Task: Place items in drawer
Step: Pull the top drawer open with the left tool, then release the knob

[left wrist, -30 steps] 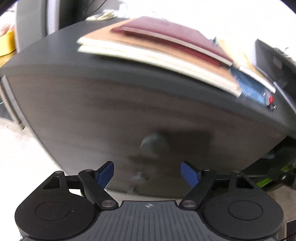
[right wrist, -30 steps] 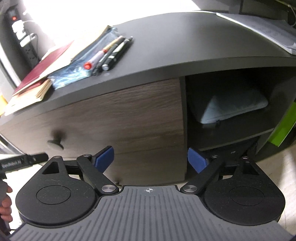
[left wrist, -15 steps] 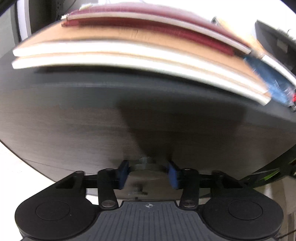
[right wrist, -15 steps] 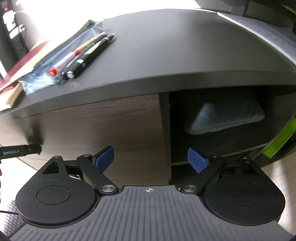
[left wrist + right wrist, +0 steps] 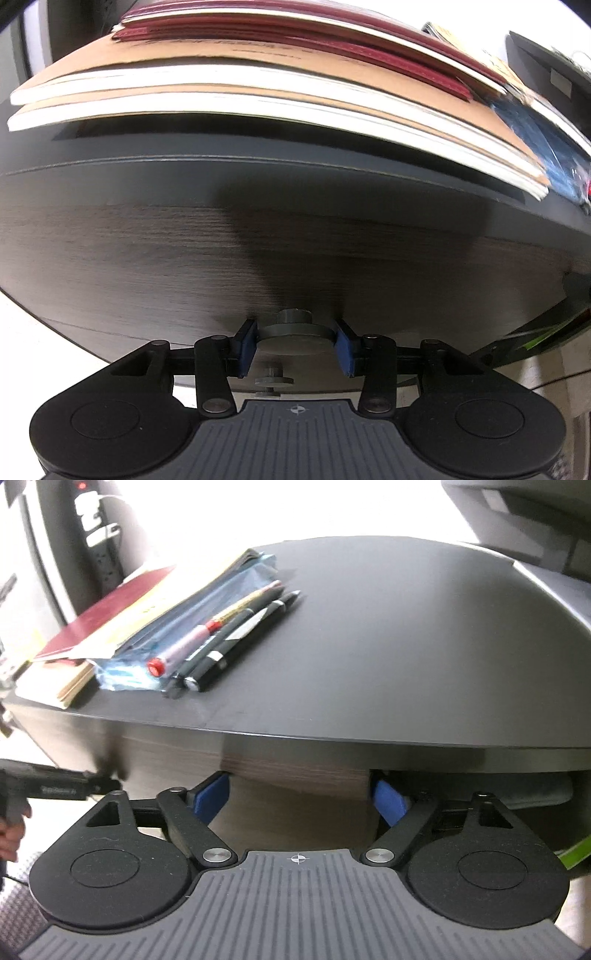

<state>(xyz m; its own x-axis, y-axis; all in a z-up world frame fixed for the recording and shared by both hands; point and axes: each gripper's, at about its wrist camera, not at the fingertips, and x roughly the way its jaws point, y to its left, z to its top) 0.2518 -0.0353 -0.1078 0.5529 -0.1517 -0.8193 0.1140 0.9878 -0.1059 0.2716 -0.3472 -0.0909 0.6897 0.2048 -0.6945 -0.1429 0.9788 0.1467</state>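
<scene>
The dark desk [image 5: 388,635] carries a stack of notebooks [image 5: 229,92] at its front edge, with pens [image 5: 236,627] beside them. Below the desk top, the wood-grain drawer front [image 5: 147,251] is shut. The left gripper [image 5: 295,343] pinches the drawer's round knob [image 5: 295,334]. The right gripper [image 5: 301,799] hangs with fingers spread below the desk edge.

wood-grain drawer front [image 5: 147,258], matt knob [image 5: 295,334]
</scene>
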